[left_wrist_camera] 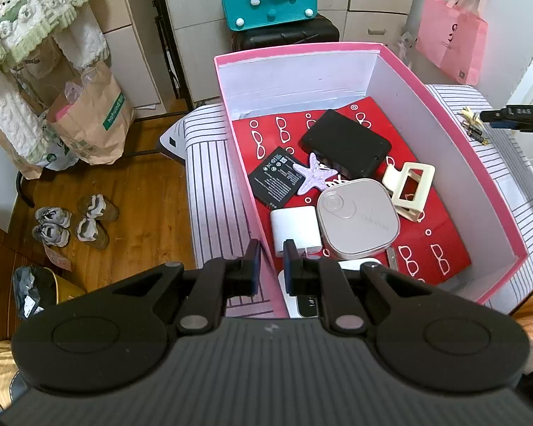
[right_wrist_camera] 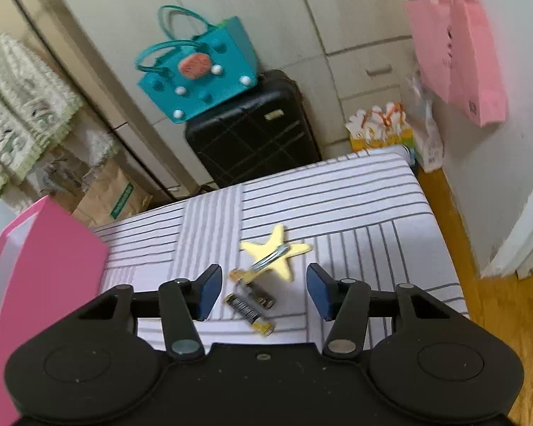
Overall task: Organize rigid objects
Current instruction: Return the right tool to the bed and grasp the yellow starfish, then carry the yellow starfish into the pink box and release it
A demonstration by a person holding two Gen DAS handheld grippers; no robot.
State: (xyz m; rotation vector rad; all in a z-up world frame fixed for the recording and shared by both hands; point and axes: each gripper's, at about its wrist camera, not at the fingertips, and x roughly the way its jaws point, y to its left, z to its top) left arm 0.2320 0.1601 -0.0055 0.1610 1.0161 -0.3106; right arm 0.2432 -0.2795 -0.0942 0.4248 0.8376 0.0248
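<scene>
A pink box stands on the striped table. In it lie a black case, a flat phone battery, a lilac starfish, a silver square tin, a white charger and a cream clip. My left gripper is shut on the box's near left wall. My right gripper is open above two batteries on the table, next to a yellow star hair clip. The box's pink wall is at its left.
A black suitcase with a teal bag stands behind the table. Pink bags hang on the right wall. Paper bags and shoes sit on the wooden floor at left. The table's right edge is close.
</scene>
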